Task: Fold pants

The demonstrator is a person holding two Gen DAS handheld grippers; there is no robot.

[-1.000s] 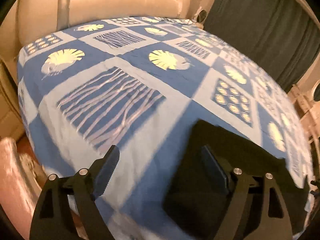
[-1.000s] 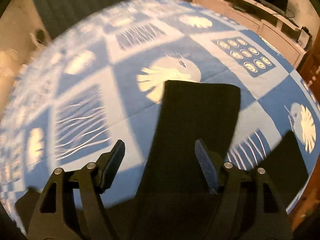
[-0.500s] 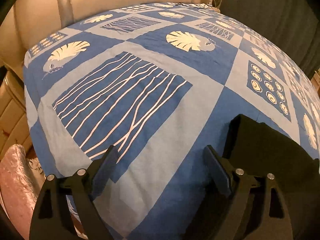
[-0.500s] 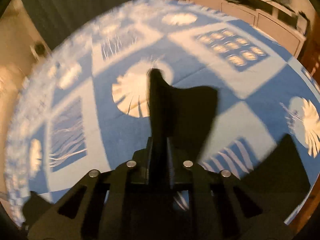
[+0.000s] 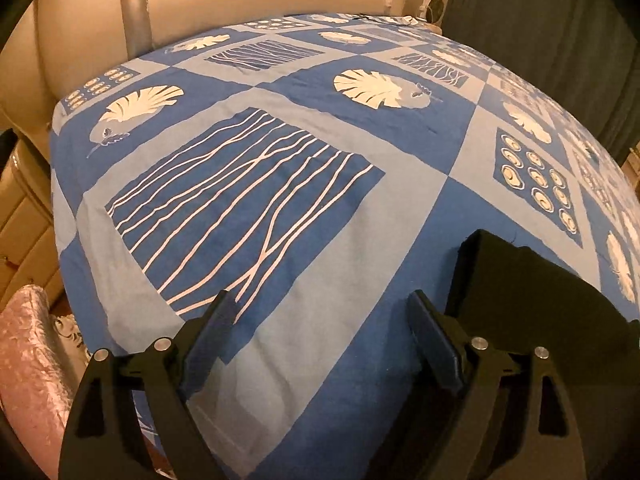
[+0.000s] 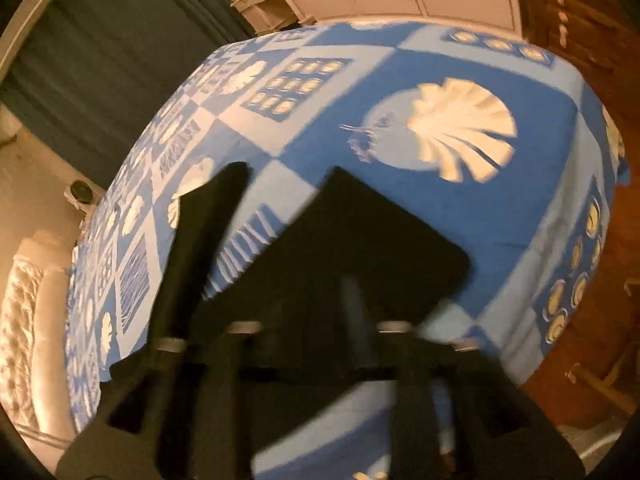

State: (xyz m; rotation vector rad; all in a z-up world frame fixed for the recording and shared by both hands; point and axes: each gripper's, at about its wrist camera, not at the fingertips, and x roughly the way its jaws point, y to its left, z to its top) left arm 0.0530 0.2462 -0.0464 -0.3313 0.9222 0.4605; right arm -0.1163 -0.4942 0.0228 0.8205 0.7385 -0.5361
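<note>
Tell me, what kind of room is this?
Most likely a bedroom. A wide bed covered in a blue patterned bedspread fills the view, with a padded cream headboard at its far end. Dark curtains hang alongside, and black pants lie on the bed.

No text, label, brand, number or sign could be read in either view. The bedspread (image 5: 400, 208) carried only printed patterns: leaves, wavy white lines and rows of small ovals, none of them letters or figures.
</note>
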